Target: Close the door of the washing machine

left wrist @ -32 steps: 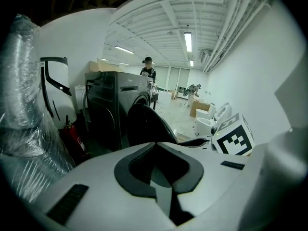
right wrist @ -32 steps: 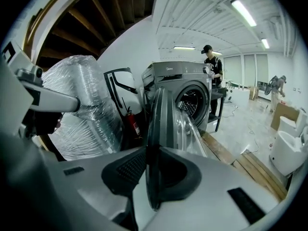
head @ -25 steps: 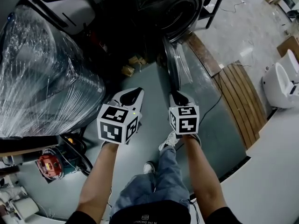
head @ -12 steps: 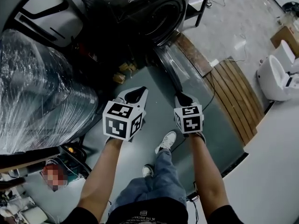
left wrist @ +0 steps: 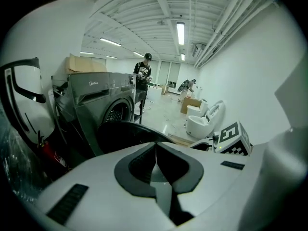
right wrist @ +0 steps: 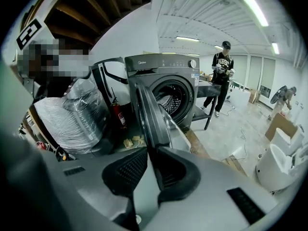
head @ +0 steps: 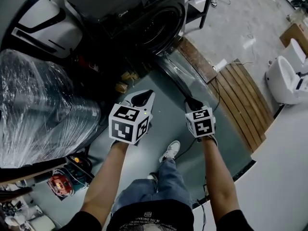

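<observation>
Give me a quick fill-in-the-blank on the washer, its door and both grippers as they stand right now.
1. The door of the washer stands ___.
2. The right gripper has the edge of the ___ between its fingers.
3. The left gripper has its fingers ___, with nothing between them.

Missing words: open; door; shut.

Note: the right fingers are opening, with the door edge between them.

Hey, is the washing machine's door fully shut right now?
No, in the head view the door stands swung out from the washing machine, leaving the drum opening uncovered.
</observation>
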`<action>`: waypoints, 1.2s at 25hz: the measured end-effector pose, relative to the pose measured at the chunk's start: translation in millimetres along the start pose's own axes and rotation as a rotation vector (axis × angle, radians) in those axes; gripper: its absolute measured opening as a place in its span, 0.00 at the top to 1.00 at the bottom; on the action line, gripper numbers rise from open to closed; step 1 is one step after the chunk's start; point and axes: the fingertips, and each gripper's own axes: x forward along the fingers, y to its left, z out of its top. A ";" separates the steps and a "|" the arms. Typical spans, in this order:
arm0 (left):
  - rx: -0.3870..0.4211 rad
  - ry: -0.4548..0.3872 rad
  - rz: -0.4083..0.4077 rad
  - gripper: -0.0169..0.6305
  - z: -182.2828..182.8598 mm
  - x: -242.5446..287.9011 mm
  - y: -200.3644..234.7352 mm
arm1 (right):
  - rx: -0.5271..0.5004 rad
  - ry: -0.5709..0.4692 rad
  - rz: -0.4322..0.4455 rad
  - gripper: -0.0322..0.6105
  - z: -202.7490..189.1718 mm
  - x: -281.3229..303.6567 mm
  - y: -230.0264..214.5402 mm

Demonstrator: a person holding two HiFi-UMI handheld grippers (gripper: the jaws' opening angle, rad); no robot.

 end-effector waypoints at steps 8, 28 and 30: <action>-0.009 -0.016 0.018 0.93 33.2 14.5 -0.7 | -0.064 0.034 0.011 0.83 8.1 4.6 -36.4; 0.002 0.008 -0.052 0.93 68.6 111.5 -5.2 | -0.228 0.106 -0.046 0.78 62.0 46.4 -147.2; -0.011 0.019 -0.056 0.93 69.2 121.9 -1.8 | -0.259 0.117 -0.037 0.78 68.2 52.5 -157.1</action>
